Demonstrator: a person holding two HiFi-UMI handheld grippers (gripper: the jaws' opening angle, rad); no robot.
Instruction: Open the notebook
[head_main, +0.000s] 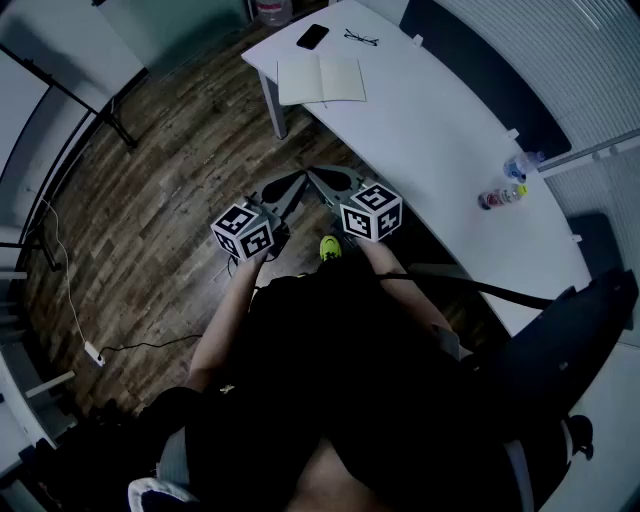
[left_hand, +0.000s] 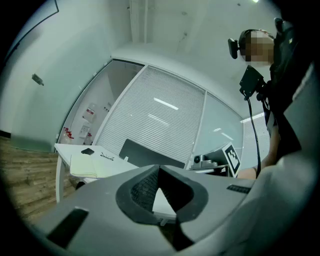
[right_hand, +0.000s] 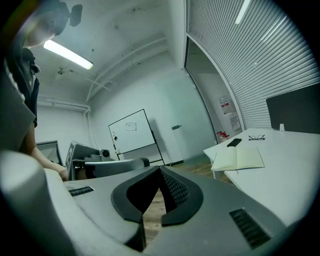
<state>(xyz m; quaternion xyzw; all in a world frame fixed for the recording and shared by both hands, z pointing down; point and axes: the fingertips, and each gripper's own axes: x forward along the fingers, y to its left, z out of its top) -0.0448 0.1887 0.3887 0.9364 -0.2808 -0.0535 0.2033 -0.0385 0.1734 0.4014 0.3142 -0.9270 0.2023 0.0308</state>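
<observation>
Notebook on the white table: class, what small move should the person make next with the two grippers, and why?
Probably none on the pages: the notebook already lies open on the table. The left gripper and right gripper are shut, empty and short of the table, so I would simply lower them to rest.

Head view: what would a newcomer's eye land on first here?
The left gripper and right gripper, each capped with black-and-white square markers, sit mid-picture, both shut and empty. Beyond them, at the far end of the white table, a notebook lies open, with a phone and glasses beyond it.
</observation>
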